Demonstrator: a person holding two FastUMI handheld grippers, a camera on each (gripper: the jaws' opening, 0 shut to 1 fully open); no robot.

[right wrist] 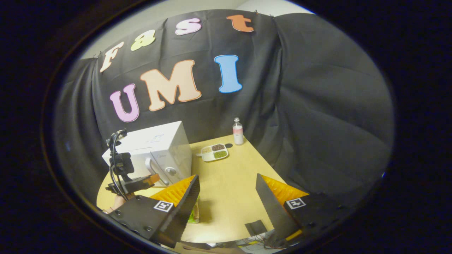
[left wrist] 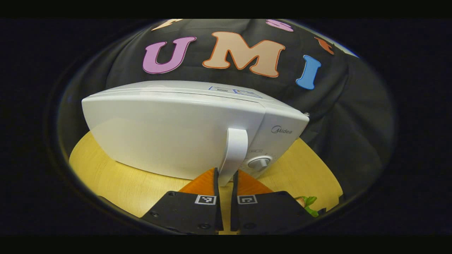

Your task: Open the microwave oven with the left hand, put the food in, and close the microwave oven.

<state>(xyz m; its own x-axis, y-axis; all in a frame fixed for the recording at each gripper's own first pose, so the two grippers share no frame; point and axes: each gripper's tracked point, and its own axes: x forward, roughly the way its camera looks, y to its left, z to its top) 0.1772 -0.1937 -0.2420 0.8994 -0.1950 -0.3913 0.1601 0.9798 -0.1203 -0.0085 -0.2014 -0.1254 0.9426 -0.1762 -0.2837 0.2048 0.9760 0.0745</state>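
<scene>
Left gripper view puts us right up on the microwave (left wrist: pixel 183 130), door shut, sitting on the wooden table (left wrist: pixel 116 180). Left gripper (left wrist: pixel 226 176) has its jaws narrow around the bottom of the door handle (left wrist: pixel 233 155); whether both fingers actually press it, can't tell. Control knob (left wrist: pixel 259 163) sits just right of the handle, w/ "Midea" readable above it. Bit of green food (left wrist: pixel 310 204) peeks at bottom right.

Right gripper view pulls back: right gripper (right wrist: pixel 226 197) jaws wide, nothing between them, over bare table. It adds a divided tray (right wrist: pixel 213 152) of grains and a bottle (right wrist: pixel 238 131) near the far edge, beside the microwave.
</scene>
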